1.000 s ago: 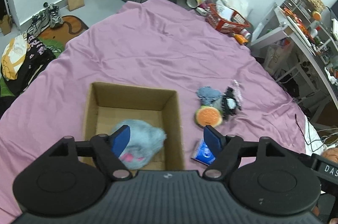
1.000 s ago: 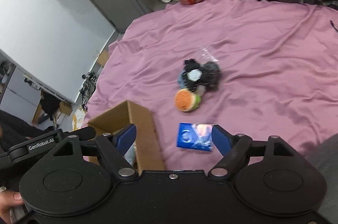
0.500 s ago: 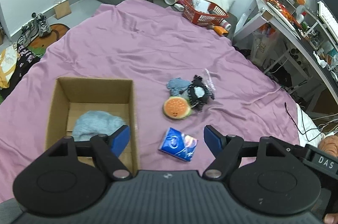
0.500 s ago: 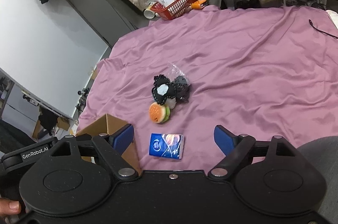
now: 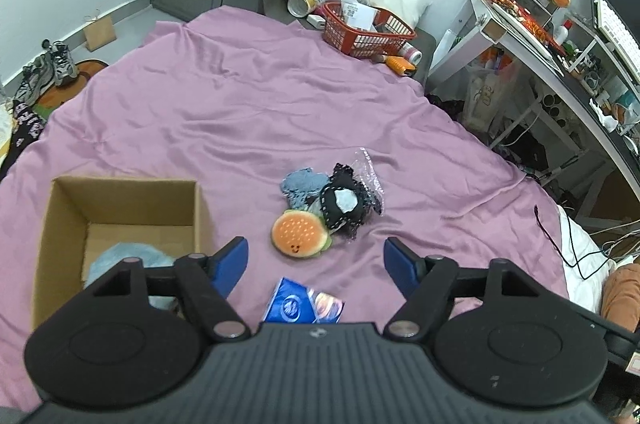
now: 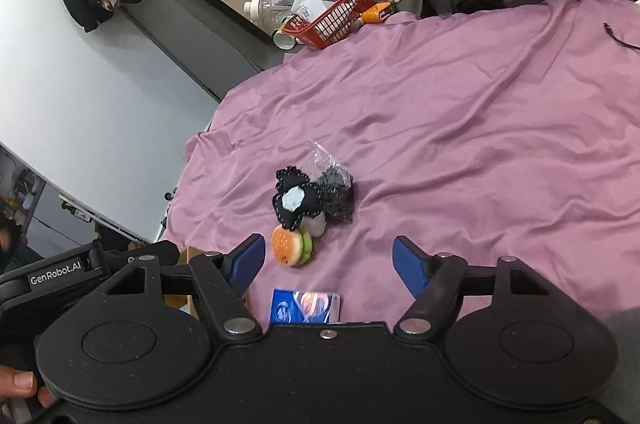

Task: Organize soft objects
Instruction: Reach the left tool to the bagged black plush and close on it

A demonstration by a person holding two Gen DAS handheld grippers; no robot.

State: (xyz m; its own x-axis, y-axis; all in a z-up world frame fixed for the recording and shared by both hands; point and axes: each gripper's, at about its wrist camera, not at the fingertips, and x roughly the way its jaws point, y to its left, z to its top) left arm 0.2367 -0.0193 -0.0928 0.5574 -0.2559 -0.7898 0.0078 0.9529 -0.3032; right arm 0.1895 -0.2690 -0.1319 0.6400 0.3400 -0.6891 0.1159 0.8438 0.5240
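Observation:
A cardboard box [image 5: 120, 200] sits on the purple bedsheet [image 5: 240, 112] at the left, with a pale blue fluffy toy [image 5: 120, 256] inside. To its right lie a burger plush [image 5: 298, 234], a black lace-edged pad [image 5: 340, 204], a blue-grey cloth [image 5: 300, 184] and a blue tissue pack [image 5: 304, 306]. My left gripper [image 5: 316, 256] hovers open and empty above the tissue pack. My right gripper [image 6: 328, 260] is open and empty too, above the tissue pack [image 6: 306, 306] and near the burger plush [image 6: 292, 246]. The black pad [image 6: 298, 202] lies beyond.
A red basket [image 5: 366, 32] with bottles stands past the bed's far edge. A cluttered white desk [image 5: 540, 36] is at the right. Shoes [image 5: 48, 68] and clothes lie on the floor at the left. A black cable [image 5: 568, 248] trails over the bed's right side.
The left gripper has moved right from over the box to over the tissue pack and burger plush. The right gripper's view has pulled back and shifted; the soft items sit more central.

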